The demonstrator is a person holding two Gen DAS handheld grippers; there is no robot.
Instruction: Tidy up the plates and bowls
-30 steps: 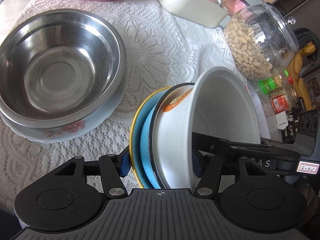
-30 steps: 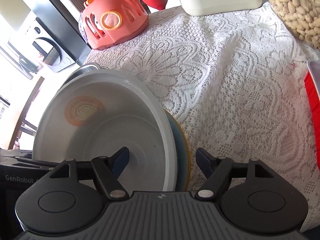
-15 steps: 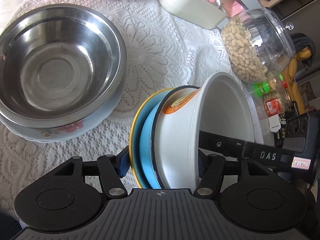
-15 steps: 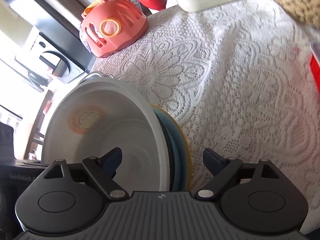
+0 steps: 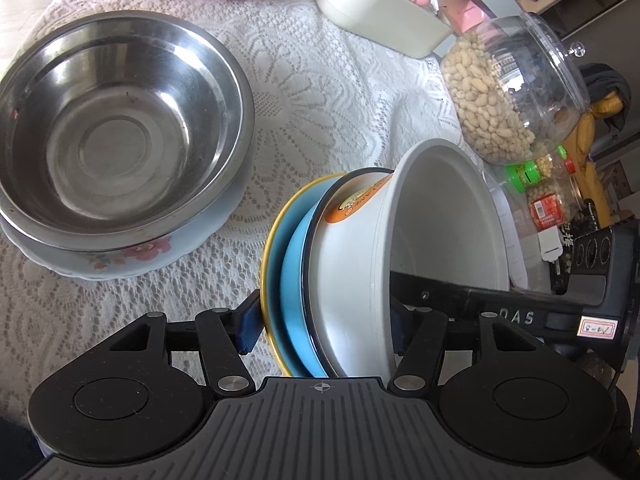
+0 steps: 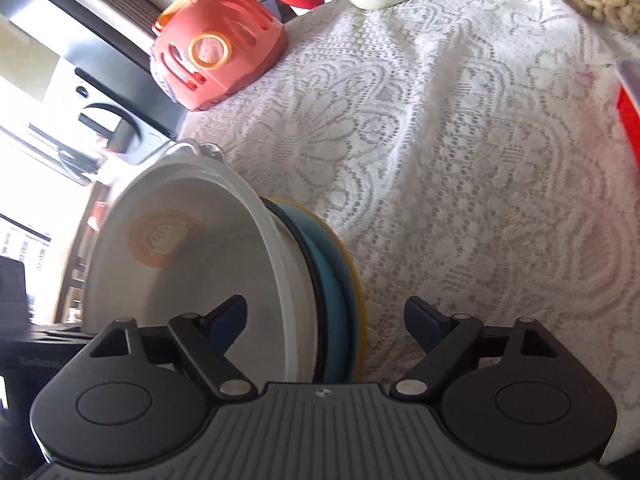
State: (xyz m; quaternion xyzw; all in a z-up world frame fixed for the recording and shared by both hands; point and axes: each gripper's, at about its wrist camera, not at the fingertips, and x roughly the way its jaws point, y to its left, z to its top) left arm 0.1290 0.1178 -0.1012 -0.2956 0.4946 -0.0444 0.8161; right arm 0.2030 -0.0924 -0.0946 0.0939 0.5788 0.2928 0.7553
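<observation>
The left gripper [image 5: 322, 320] clamps the tilted stack of white bowl [image 5: 360, 280] on blue plate [image 5: 294, 280] beside the steel bowl [image 5: 120, 136], rigid, smooth, likely slippery and breakable, while the right gripper [image 6: 325, 318] straddles its rim unclosed.

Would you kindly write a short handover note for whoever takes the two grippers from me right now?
Left gripper: shut across a tilted stack, white bowl nested against a blue plate and a yellow-rimmed plate.
Right gripper: open, its fingers either side of the same stack, not gripping.
Steel bowl sits in a floral plate on the lace tablecloth.
Done: two stacks formed.
Left: set the held stack down, probably with the steel bowl.
</observation>
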